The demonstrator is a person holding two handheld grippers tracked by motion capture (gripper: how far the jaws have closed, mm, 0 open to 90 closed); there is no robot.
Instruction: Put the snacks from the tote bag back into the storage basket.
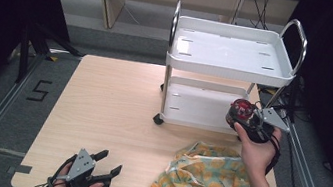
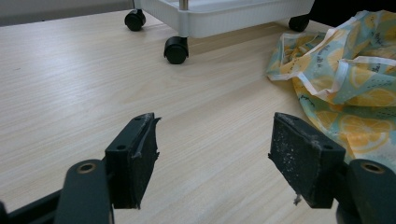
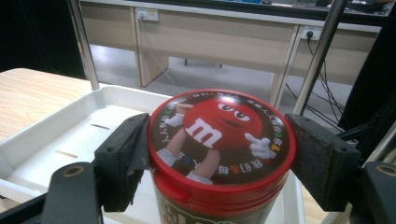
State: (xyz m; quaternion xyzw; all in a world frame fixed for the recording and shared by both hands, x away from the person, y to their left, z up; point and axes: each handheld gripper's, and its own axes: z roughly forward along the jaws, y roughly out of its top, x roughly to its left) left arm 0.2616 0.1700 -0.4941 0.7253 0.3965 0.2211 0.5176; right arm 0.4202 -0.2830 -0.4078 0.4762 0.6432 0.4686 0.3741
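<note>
The left and middle of the worktop (image 1: 100,113) lie bare, open from the near edge to the far edge. A white cart (image 1: 231,58) stands at the far right; its castors (image 2: 176,49) rest on the wood and its steel posts (image 3: 84,44) rise at the corners. Both trays are bare (the lower one sits under the upper, so entry there is from the side). A crumpled cloth (image 1: 206,181) covers the near right corner, just short of the cart. Between the cloth and the left gripper (image 1: 105,165) runs a clear strip of wood.
</note>
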